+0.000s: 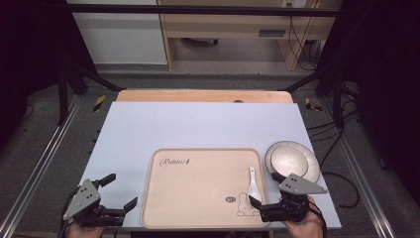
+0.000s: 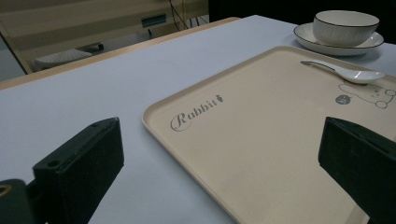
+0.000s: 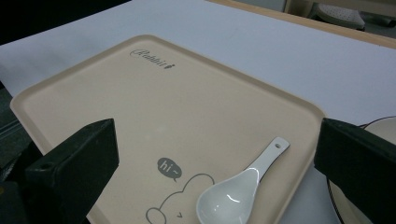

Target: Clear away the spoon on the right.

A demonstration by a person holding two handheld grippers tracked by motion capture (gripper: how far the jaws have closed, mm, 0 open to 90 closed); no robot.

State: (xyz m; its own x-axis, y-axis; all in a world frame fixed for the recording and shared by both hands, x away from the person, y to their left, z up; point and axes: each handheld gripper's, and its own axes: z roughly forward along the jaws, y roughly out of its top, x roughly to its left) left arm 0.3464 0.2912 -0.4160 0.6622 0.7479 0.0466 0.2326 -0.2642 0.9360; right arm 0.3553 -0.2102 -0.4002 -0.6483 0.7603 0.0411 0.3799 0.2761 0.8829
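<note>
A beige tray [image 1: 198, 188] printed with "Rabbit" and a cartoon rabbit lies at the table's near edge. A white ceramic spoon [image 1: 253, 184] rests on its right side, bowl end toward me. To the right of the tray, a white bowl [image 1: 290, 161] stands on a saucer. My left gripper [image 1: 122, 190] is open on the bare mat left of the tray. My right gripper [image 1: 263, 188] is open at the tray's near right corner, beside the spoon. Both grippers are empty. The left gripper view shows the tray [image 2: 261, 116], spoon [image 2: 355, 73] and bowl [image 2: 344, 27]. The right gripper view shows the spoon [image 3: 233, 198] between the wide jaws.
A pale sheet [image 1: 198, 126] covers the wooden table [image 1: 198, 95], and its far half is bare. A dark frame, floor rails and cables surround the table. Light wooden furniture [image 1: 237, 25] stands beyond it.
</note>
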